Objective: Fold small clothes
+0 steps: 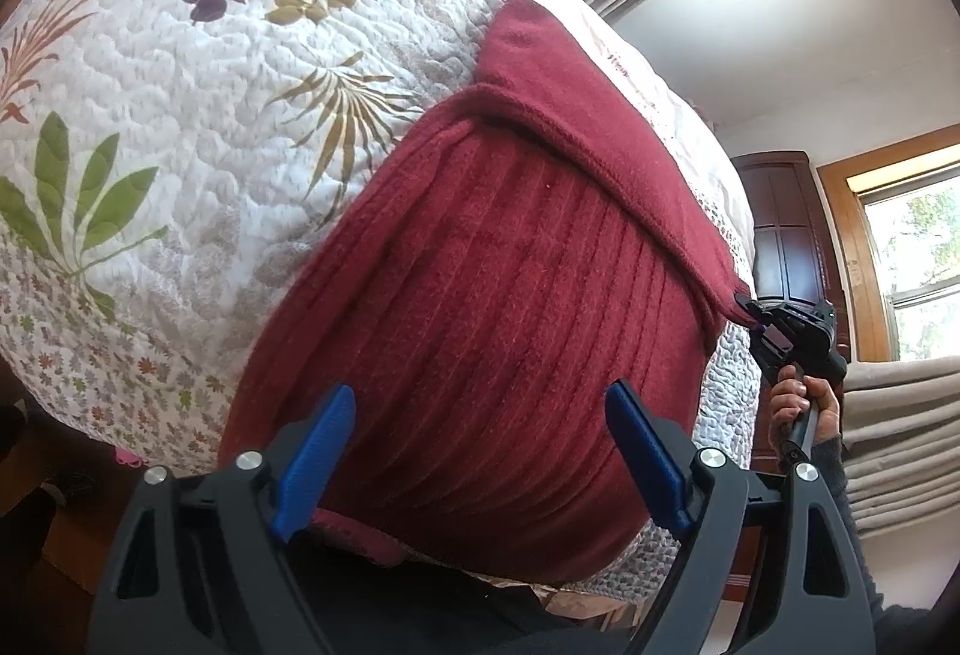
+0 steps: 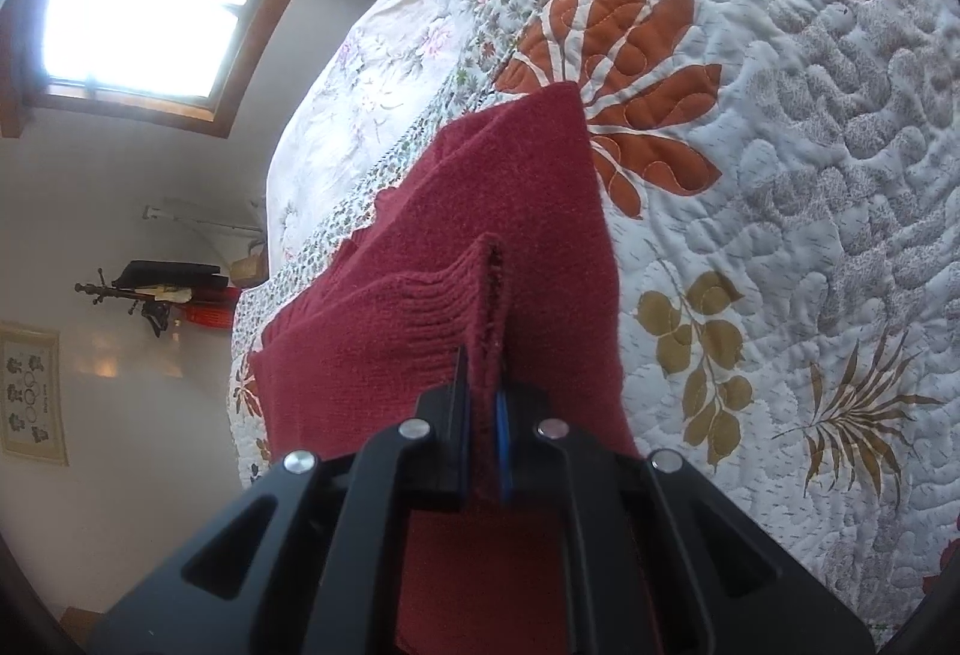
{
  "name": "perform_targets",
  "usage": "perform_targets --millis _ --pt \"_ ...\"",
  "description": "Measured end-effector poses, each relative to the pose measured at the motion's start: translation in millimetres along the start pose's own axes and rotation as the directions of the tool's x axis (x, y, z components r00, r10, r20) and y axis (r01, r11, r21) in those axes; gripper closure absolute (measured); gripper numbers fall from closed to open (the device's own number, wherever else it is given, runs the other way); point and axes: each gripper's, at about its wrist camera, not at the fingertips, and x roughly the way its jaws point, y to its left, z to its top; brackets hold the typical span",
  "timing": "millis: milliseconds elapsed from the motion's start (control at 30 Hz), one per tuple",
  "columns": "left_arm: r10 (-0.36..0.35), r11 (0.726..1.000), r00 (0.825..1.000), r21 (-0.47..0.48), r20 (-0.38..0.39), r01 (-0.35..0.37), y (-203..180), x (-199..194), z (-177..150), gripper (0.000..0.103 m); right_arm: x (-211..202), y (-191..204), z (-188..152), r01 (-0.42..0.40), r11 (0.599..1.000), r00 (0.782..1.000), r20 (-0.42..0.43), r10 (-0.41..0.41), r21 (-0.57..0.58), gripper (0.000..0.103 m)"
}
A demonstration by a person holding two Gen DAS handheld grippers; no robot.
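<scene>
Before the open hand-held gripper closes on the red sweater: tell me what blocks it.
Nothing visible does. The left hand-held gripper hangs open right over the red sweater on the quilt; the right hand-held gripper already pinches a fold.

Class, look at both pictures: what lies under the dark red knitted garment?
The dark red knitted garment lies on a white leaf-print quilt, visible all round it. The quilt directly beneath is covered, as is anything under it.

Daylight pours in from the window (image 2: 135, 4), blown out to white glare; the quilt (image 1: 180, 127) is evenly lit, sharp, and bulges hard at the fisheye edges.
</scene>
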Motion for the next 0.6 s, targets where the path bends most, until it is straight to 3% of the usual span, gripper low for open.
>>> perform_targets --millis 100,233,333,433,600 --pt "0.000 1.000 1.000 0.004 -0.016 0.000 -1 5 1 0.017 6 -6 2 0.037 0.999 0.999 -0.026 -0.036 0.029 0.090" --pt "-0.002 1.000 1.000 0.004 -0.017 0.002 -2 5 3 0.017 -28 -10 -1 0.036 0.997 0.996 0.075 -0.041 0.065 0.087" --pt "0.007 1.000 1.000 -0.002 -0.019 -0.007 3 6 4 0.017 -42 8 -4 0.021 1.000 0.995 0.101 -0.021 0.000 0.091" --pt "0.019 1.000 1.000 -0.009 -0.022 -0.019 5 7 6 0.017 -30 27 -10 0.011 0.997 0.998 0.055 -0.007 -0.078 0.091" --pt "0.028 1.000 1.000 0.012 -0.004 -0.028 -5 7 7 0.017 9 14 -13 0.042 0.996 0.999 -0.027 -0.044 -0.073 0.094"
